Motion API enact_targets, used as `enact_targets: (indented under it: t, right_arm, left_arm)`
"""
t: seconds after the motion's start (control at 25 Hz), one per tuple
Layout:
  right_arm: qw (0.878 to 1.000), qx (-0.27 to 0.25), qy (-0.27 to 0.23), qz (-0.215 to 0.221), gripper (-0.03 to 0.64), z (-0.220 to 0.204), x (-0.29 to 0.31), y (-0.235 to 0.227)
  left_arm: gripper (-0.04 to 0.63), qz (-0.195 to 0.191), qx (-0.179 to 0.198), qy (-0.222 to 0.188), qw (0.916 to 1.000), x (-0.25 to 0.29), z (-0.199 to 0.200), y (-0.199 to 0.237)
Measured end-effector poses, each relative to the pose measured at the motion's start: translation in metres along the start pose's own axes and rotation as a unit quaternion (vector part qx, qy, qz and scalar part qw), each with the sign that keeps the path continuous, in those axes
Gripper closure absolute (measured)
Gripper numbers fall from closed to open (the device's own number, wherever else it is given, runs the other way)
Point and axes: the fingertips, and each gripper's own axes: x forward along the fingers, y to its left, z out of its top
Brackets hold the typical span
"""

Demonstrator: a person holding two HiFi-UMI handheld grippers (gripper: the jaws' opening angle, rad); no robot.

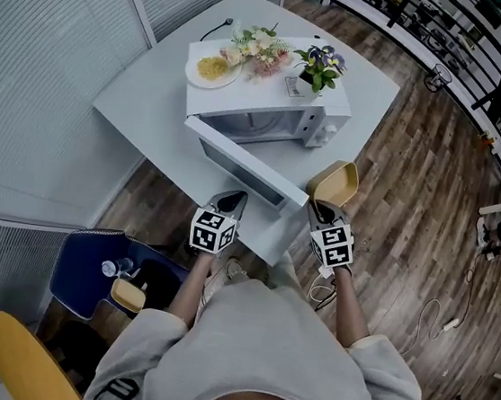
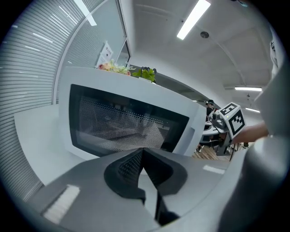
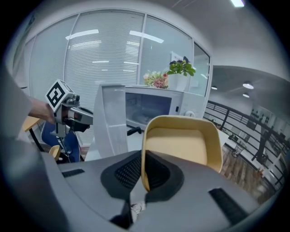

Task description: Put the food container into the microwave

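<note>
Pinched by one rim in the right gripper [image 3: 142, 176], the food container [image 3: 181, 145] may slip or clip the microwave door [image 1: 241, 162] at its nine o'clock; the left gripper [image 2: 146, 181] is closed and empty.

Left claw [image 2: 143, 153] closed, empty, facing microwave door [image 2: 122, 124]; flowers [image 2: 129, 70] above.

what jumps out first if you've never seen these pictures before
The yellow food container stands out most, tipped on edge just right of the open door, with the right claw shut on its rim. Next comes the white microwave on the pale table, its door swung wide open toward the person. Flowers and a plate of food sit on its roof.
</note>
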Motion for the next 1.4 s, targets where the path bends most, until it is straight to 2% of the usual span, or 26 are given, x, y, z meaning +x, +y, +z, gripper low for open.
enact_targets:
  t: [0.36,0.68,1.0,1.2,1.4]
  right_arm:
    - [0.996,-0.041,0.006,0.075,0.601,-0.008,0.029,-0.02]
    - [0.985,-0.059,0.0,0.161,0.601,-0.006,0.045,-0.015]
    - [0.968,-0.094,0.001,0.232,0.601,-0.003,0.057,-0.003]
    - [0.956,-0.147,0.0,0.255,0.601,0.003,0.061,0.001]
    - [0.938,-0.212,0.002,0.275,0.601,0.01,0.062,0.009]
  left_arm:
    - [0.584,0.084,-0.042,0.0,0.9955,0.016,0.004,0.02]
    - [0.584,0.151,-0.076,0.004,0.9856,0.018,0.002,0.03]
    - [0.584,0.198,-0.099,0.003,0.9751,0.014,0.004,0.038]
    - [0.584,0.221,-0.112,0.0,0.9687,0.01,0.001,0.041]
    - [0.584,0.231,-0.124,-0.01,0.965,0.005,-0.001,0.044]
